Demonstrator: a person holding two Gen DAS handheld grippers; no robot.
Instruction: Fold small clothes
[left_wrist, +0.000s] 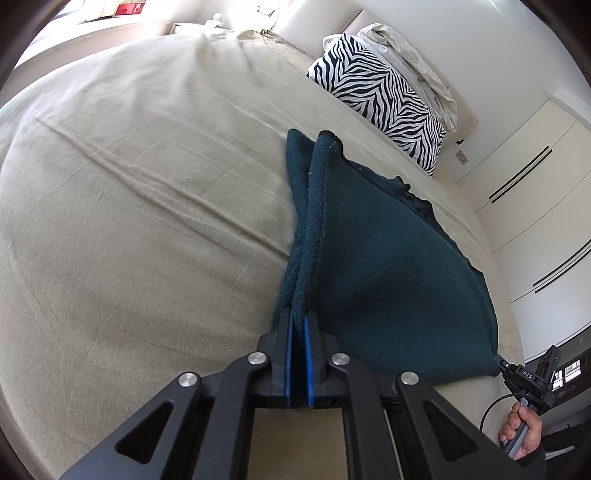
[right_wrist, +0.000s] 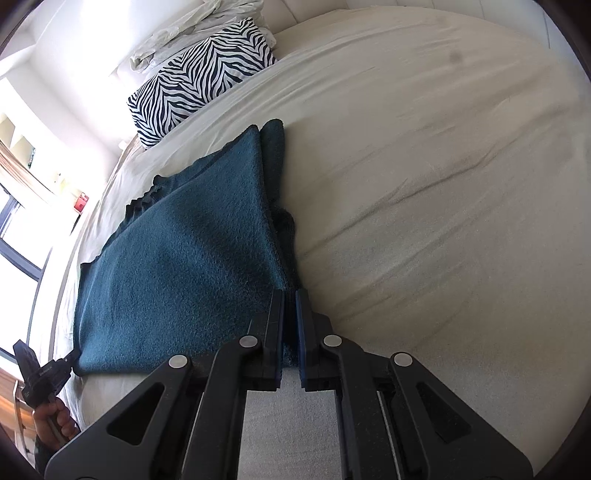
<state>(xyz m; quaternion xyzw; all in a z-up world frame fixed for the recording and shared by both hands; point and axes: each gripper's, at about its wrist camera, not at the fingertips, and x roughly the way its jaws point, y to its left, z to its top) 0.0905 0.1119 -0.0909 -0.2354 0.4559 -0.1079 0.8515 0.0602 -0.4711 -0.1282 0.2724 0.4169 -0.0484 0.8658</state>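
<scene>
A dark teal cloth (left_wrist: 388, 266), thick and fuzzy like fleece or terry, is stretched between two black hand-held grippers over a wide bed (left_wrist: 129, 184). The left gripper (left_wrist: 299, 325) has its blue-lined jaws pressed together on one corner of the cloth, where the doubled fabric bunches into a narrow, upright ridge with a stitched hem running along it. The right gripper (right_wrist: 290, 299) pinches the neighbouring corner the same way, its jaws shut on a thin wad of the nap. Between the two grips the near edge of the cloth hangs taut and lifted, while the far part slopes down and lies on the sheet, its back edge rumpled into small dark waves.

The cloth sits toward the head end of the bed, near the side edge where the person stands. The sheet is a pale beige cotton, smooth in the main, crossed by long shallow creases. Against the head of the bed leans a pillow (right_wrist: 199, 74) in a bold black-and-white zebra print, with a crumpled cream bedcover (left_wrist: 406, 59) heaped behind it. A bare hand (left_wrist: 521, 432) grasps the grey handle of the right gripper; the other hand (right_wrist: 51, 421) grips the left one's handle.
</scene>
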